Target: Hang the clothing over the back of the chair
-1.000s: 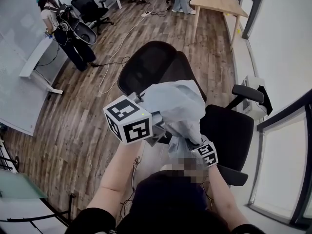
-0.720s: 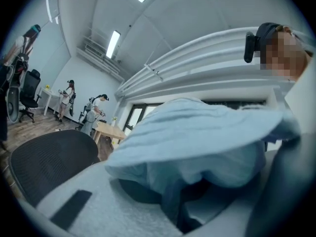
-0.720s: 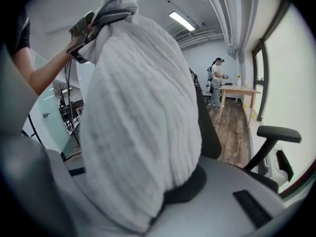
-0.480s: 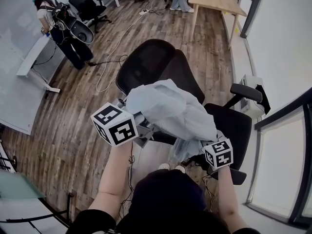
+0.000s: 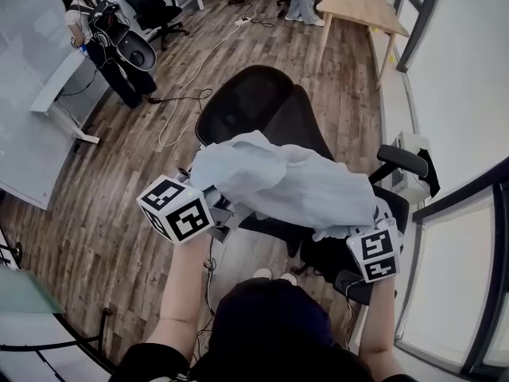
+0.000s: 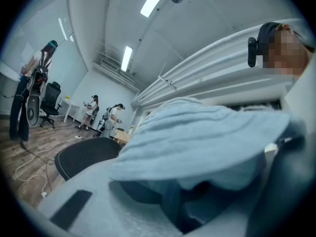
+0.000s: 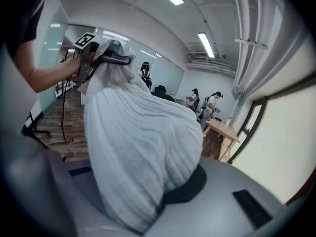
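Pale blue fabric, the garment [image 5: 286,183] is now stretched wide where a second ago it hung bunched. The right tongs [image 7: 145,211] have risen and swung outward, and the left tongs [image 6: 173,206] have drifted the other way. Spread like this, it looks ready to drape over the back of the chair [image 5: 242,102]. Both tongs are clenched on the garment, one at each end. It hangs above the chair's seat, just short of the back.

Pale clothing [image 5: 294,183] = matt crinkled cloth; chair [image 5: 242,102] back = black mesh; floor [image 5: 103,213] = worn wood-look planks.
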`<state>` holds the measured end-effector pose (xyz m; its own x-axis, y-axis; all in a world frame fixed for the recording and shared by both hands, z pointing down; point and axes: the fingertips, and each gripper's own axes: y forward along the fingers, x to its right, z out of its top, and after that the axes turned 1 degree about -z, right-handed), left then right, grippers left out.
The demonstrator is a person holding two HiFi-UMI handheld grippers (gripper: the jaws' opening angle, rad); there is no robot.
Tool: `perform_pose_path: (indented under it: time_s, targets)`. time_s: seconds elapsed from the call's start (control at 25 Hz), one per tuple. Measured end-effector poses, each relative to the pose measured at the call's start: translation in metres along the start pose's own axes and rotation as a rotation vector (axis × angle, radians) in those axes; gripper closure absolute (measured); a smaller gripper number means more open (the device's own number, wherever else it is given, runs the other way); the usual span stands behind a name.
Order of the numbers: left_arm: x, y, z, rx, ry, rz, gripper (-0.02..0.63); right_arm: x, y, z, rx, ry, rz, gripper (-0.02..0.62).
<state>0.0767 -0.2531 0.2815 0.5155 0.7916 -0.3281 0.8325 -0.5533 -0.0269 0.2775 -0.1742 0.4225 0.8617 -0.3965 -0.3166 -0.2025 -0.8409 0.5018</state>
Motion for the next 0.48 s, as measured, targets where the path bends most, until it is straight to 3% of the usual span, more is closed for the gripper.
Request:
perform_pose_path:
  time_s: [0.16, 0.32, 0.48]
  targets:
    - [-0.005, -0.012, 0.008, 0.034, 0.008, 0.05, 0.588, 0.019, -0.005, 0.02, -0.015, -0.213, -0.055, 0.554]
    - [-0.011, -0.029, 0.008, 0.065, 0.024, 0.085, 0.588, 0.024, -0.002, 0.037, 0.039, -0.238, -0.014, 0.554]
    - [-0.01, -0.037, 0.007, 0.098, 0.033, 0.113, 0.588, 0.034, 0.003, 0.05, 0.073, -0.309, -0.03, 0.554]
